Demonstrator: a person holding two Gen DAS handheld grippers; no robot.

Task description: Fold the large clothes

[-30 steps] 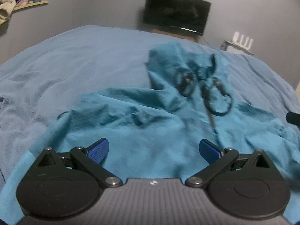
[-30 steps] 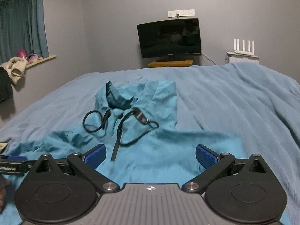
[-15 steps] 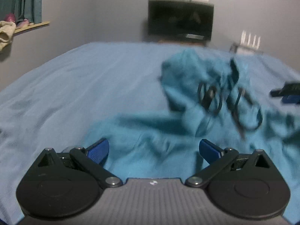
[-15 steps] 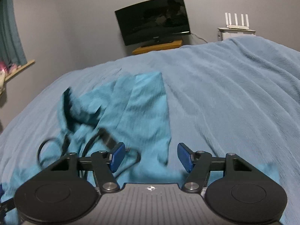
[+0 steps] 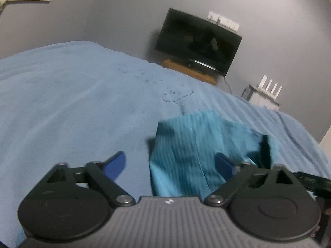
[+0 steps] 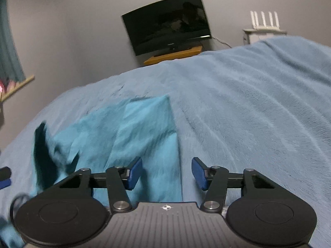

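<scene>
Teal garment [image 5: 192,144] edges lie between both grippers' downward-angled, just-closing fingers [image 5: 115,164], left [image 5: 171,165] and right [image 6: 167,172], ungripped.

We note a teal garment [image 6: 132,136] on a paler blue blanket [image 6: 248,107], blue pads [image 6: 135,174] on black fingers, black television [image 6: 167,33], grey wall [image 5: 103,14], orange-brown stand [image 6: 173,55].

bed [image 5: 72,95] covered by light blue fleece blanket [image 6: 248,107], wrinkled in spots. teal garment [image 6: 132,136] lies rumpled directly on the blanket, its far edge toward the tv-side end of the bed.
</scene>
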